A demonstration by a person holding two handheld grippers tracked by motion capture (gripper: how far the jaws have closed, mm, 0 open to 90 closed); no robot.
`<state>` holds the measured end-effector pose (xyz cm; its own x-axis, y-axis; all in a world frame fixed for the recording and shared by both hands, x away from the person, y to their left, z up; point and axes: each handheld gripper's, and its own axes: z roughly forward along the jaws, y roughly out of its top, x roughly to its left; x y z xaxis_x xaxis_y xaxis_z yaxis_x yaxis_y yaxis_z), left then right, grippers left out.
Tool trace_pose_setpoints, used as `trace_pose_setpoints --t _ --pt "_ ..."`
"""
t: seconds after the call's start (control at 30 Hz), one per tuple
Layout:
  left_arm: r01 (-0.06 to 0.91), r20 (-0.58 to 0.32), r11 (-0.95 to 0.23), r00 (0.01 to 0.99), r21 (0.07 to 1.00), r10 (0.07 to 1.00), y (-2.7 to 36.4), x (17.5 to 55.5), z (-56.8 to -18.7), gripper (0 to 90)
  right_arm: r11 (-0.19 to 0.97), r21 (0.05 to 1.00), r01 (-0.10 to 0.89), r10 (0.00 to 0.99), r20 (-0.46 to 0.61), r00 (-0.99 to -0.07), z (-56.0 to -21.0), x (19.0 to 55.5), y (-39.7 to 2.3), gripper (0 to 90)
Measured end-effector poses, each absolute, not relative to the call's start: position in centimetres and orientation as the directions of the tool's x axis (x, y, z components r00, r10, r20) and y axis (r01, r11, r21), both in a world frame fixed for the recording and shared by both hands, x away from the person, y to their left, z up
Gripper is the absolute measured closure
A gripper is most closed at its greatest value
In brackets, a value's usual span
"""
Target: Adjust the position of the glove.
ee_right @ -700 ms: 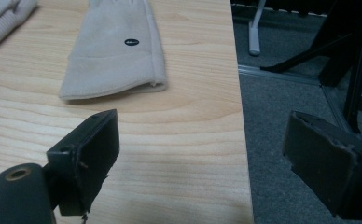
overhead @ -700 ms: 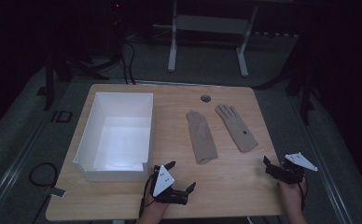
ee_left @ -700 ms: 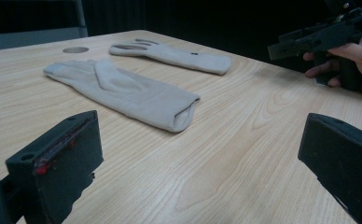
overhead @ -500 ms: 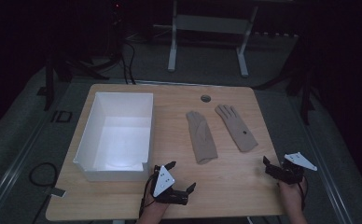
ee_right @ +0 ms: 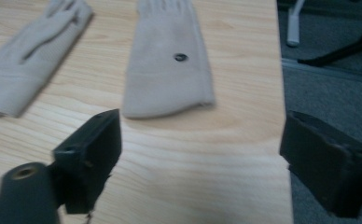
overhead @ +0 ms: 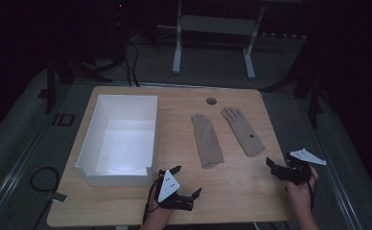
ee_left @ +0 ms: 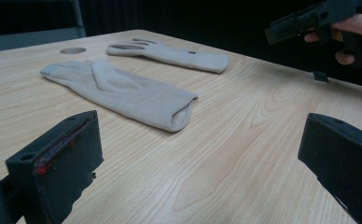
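Note:
Two beige gloves lie flat on the wooden table (overhead: 232, 191). The left glove (overhead: 206, 141) is plain, and the right glove (overhead: 243, 130) has a small dark stud. My left gripper (overhead: 185, 181) hovers near the front edge, below the box corner, open and empty. In the left gripper view it (ee_left: 201, 140) points at the cuff of the plain glove (ee_left: 123, 91), with the studded glove (ee_left: 170, 53) behind. My right gripper (overhead: 274, 168) is open at the table's right edge. In the right gripper view it (ee_right: 201, 137) faces the studded glove's cuff (ee_right: 167, 70), a short gap away.
A white open box (overhead: 98, 143) stands on the left half of the table. A round cable hole (overhead: 211, 101) sits near the far edge. The table's right edge (ee_right: 281, 93) drops to grey floor. Frame legs stand behind the table.

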<state>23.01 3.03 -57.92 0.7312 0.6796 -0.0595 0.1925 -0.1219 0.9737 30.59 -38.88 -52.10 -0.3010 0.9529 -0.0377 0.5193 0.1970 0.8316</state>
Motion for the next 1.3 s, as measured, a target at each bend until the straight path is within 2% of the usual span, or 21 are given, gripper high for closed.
trace_pose_setpoints --t 0.2,0.3,0.63,1.3 --pt "0.194 -0.062 -0.119 0.731 0.974 0.679 3.0 23.0 -57.9 0.0 0.225 0.842 0.491 0.938 -0.050 -0.344 -50.4 30.9 -36.9 11.0" --pt "0.194 -0.062 -0.121 0.732 0.974 0.678 3.0 23.0 -57.9 0.0 0.234 0.842 0.485 0.917 -0.027 -0.397 -49.8 31.2 -35.9 15.0" --pt "0.195 -0.062 -0.121 0.733 0.973 0.677 3.0 23.0 -57.9 0.0 0.224 0.843 0.489 0.897 0.017 -0.441 -48.5 32.5 -33.3 11.3" --pt "0.195 -0.066 -0.122 0.745 0.973 0.664 3.0 23.1 -57.9 0.0 0.279 0.829 0.485 0.862 0.006 -0.507 -47.5 36.1 -26.8 14.5"
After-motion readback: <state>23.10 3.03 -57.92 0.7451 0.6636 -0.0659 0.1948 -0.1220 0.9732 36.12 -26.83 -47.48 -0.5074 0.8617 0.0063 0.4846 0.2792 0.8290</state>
